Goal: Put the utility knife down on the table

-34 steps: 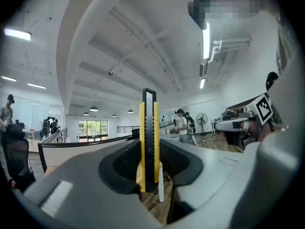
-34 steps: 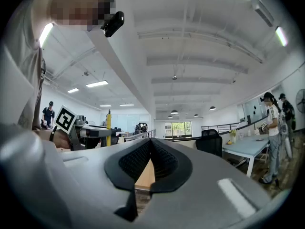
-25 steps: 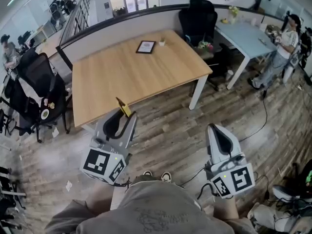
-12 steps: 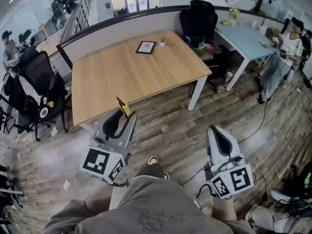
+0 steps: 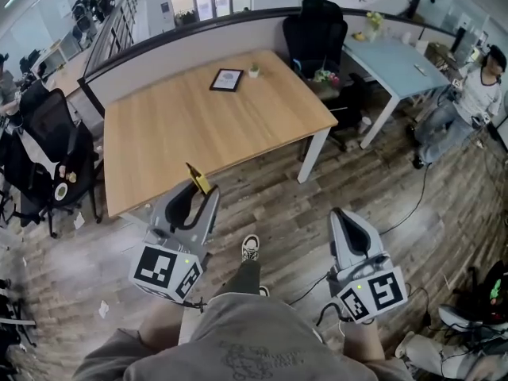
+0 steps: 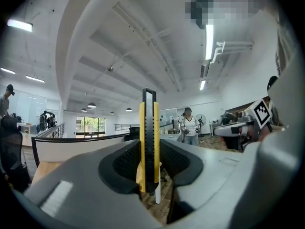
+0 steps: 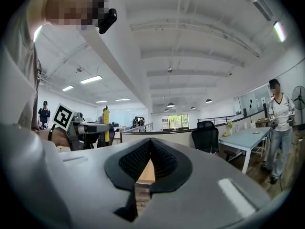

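Note:
A yellow utility knife (image 5: 198, 178) with a black slider stands upright between the jaws of my left gripper (image 5: 198, 192), which is shut on it, over the wooden floor just short of the table's near edge. In the left gripper view the utility knife (image 6: 148, 137) rises well above the left gripper (image 6: 148, 168). The light wooden table (image 5: 175, 133) lies ahead. My right gripper (image 5: 342, 217) hangs to the right over the floor, shut with nothing in it. In the right gripper view the right gripper (image 7: 149, 146) has its pads together, and the utility knife (image 7: 106, 122) shows at the left.
A framed picture (image 5: 226, 79) and a small plant (image 5: 253, 71) sit at the table's far side. Black office chairs (image 5: 48, 129) stand to the left and behind (image 5: 316, 34). A pale blue table (image 5: 393, 62) and a person (image 5: 476, 94) are at the right. My shoe (image 5: 250, 248) is on the floor.
The view has shifted so the table sits slightly further left and nearer. My foot has stepped forward between the grippers. Both grippers keep their hold and pose.

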Action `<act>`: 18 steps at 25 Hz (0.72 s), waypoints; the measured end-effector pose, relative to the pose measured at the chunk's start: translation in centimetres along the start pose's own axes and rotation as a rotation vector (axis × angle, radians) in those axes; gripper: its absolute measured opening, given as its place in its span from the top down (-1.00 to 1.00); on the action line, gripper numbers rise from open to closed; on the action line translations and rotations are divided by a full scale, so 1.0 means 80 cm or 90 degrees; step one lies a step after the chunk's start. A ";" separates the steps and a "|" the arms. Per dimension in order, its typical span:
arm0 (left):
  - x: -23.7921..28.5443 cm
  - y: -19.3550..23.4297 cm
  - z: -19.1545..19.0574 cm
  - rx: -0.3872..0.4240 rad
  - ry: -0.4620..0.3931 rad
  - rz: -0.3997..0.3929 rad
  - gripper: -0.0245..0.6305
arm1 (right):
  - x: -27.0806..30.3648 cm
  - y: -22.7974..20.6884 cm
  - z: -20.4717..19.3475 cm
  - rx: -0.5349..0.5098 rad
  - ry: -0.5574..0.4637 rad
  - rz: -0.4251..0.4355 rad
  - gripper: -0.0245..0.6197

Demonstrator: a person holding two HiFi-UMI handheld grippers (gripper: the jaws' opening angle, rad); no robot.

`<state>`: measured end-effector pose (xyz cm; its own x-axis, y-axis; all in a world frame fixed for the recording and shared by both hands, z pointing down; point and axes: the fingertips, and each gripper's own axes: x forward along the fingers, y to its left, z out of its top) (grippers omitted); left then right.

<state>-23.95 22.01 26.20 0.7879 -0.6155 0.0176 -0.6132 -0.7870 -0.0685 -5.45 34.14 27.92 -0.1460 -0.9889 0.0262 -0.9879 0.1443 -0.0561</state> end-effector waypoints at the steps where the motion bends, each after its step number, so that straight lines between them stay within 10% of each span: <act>1: 0.009 0.004 -0.002 -0.001 0.001 -0.002 0.56 | 0.008 -0.005 -0.001 -0.002 0.004 -0.001 0.89; 18: 0.233 0.128 -0.022 0.000 0.038 -0.045 0.56 | 0.226 -0.117 0.003 0.014 0.037 -0.021 0.89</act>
<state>-15.66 2.43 27.55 0.8244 -0.5601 0.0820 -0.5562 -0.8284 -0.0657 1.14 14.92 28.69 -0.1163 -0.9895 0.0863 -0.9910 0.1098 -0.0768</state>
